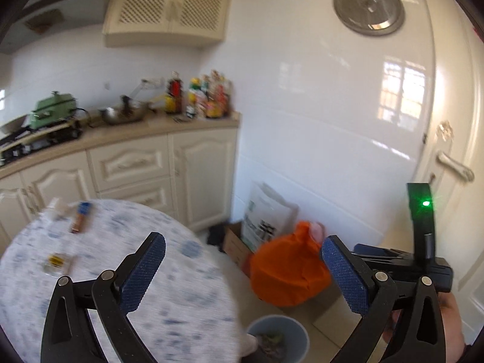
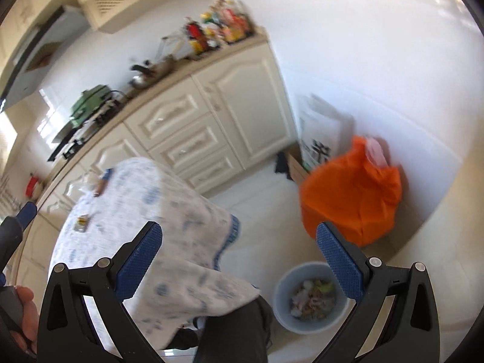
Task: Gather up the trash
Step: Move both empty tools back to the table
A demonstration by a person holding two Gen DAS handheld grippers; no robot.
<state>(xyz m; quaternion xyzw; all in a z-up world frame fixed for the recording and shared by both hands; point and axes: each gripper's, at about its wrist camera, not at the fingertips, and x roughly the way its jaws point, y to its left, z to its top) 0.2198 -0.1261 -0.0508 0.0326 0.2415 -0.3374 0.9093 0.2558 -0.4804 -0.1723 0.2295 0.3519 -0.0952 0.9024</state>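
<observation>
Left wrist view is showing the left gripper (image 1: pixel 243 267) hanging with jaws spread wide and nothing between them, over the round table (image 1: pixel 181 296); right of it, the grey bin (image 2: pixel 282 311) is sitting on the floor holding trash (image 2: pixel 313 298), and the right gripper (image 2: pixel 239 255) is gaping empty too.

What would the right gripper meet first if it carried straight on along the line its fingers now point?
Nothing sits between the open right gripper fingers. Straight ahead looks free down to the pale floor, between the tablecloth edge and the orange bag. Depth is unclear; the blue trash bin lies lower.
</observation>
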